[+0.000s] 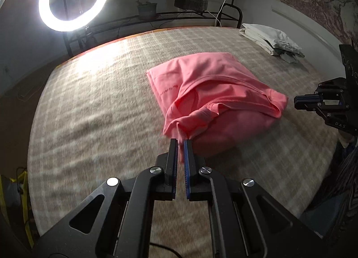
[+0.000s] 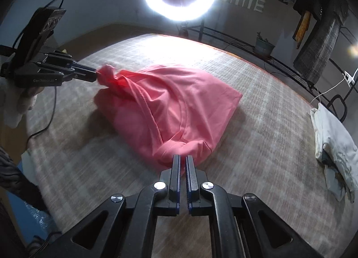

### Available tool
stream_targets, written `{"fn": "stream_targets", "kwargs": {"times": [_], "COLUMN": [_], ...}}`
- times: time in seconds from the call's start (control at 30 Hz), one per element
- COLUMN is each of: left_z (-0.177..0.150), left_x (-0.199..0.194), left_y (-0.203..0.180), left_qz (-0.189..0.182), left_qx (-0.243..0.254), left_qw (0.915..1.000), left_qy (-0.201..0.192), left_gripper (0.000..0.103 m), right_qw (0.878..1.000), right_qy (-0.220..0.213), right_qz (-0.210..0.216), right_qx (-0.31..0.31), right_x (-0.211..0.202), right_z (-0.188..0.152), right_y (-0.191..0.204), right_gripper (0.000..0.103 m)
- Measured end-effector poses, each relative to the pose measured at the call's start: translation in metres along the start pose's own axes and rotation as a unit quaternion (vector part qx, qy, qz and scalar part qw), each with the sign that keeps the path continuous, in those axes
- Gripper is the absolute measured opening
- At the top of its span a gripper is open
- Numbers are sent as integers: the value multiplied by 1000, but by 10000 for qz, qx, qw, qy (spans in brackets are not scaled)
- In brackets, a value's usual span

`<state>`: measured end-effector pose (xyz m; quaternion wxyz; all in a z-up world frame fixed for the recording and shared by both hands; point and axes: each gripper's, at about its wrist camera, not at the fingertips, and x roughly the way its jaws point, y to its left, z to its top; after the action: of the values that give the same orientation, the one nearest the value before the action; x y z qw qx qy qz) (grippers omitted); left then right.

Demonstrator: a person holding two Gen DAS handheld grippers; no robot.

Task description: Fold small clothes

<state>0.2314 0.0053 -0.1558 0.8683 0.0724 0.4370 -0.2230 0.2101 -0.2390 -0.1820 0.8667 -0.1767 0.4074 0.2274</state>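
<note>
Left wrist view: the pink shirt [image 1: 214,92] lies mid-bed [image 1: 89,105], directly ahead, one bunched corner pinched by the left gripper [image 1: 181,143]. The opposite near corner is clamped by the right gripper [image 2: 183,159]. The lifted edge is stretched between the two grippers; the far part rests on the bed. White folded laundry [image 2: 335,143] lies well apart; nothing is seen obstructing a forward fold.

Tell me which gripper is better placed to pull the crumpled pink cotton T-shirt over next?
Probably left: the left gripper pinches a bunched corner of the crumpled pink cotton T-shirt, while the right gripper looks shut just off its opposite edge.
</note>
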Motion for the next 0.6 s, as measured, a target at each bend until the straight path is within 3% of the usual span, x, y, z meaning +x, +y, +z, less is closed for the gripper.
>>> {"fn": "stream_targets", "kwargs": {"times": [0.03,0.13,0.23,0.33,0.37,0.5,0.53,0.57,0.6], "left_z": [-3,-6,-3,-1,-2,-4,-4,-7,-9], "left_x": [-5,-16,-12,2,9,25,28,33,35], "left_y": [1,15,35,59,67,79,80,83,84], "left_qz": [-28,-211,-491,-1104,-1309,-1605,-1679,-1823,-1894], "left_qx": [-57,-564,-1384,-2484,-2908,-3628,-3752,-3972,-4144], "left_qw": [10000,9982,9891,9621,9473,9171,9107,8985,8893], "left_qy": [-8,2,53,210,298,388,417,409,392], "left_gripper": [3,3,3,3,3,6,18,32,36], "right_qw": [9999,9965,9795,9553,9479,9116,9042,8990,8939], "right_qy": [10,-93,-164,-52,-53,-151,-160,-146,-130], "right_qz": [96,410,955,1338,1444,2014,2111,2156,2194], "right_qx": [73,724,1764,2636,2840,3581,3710,3809,3907], "right_x": [-5,-21,-24,-9,-6,5,8,11,14], "right_z": [-3,-11,-19,-23,-23,-23,-22,-22,-22], "right_y": [-2,-17,-39,-57,-60,-70,-71,-72,-72], "right_gripper": [3,27,33,37,37,41,41,41,41]}}
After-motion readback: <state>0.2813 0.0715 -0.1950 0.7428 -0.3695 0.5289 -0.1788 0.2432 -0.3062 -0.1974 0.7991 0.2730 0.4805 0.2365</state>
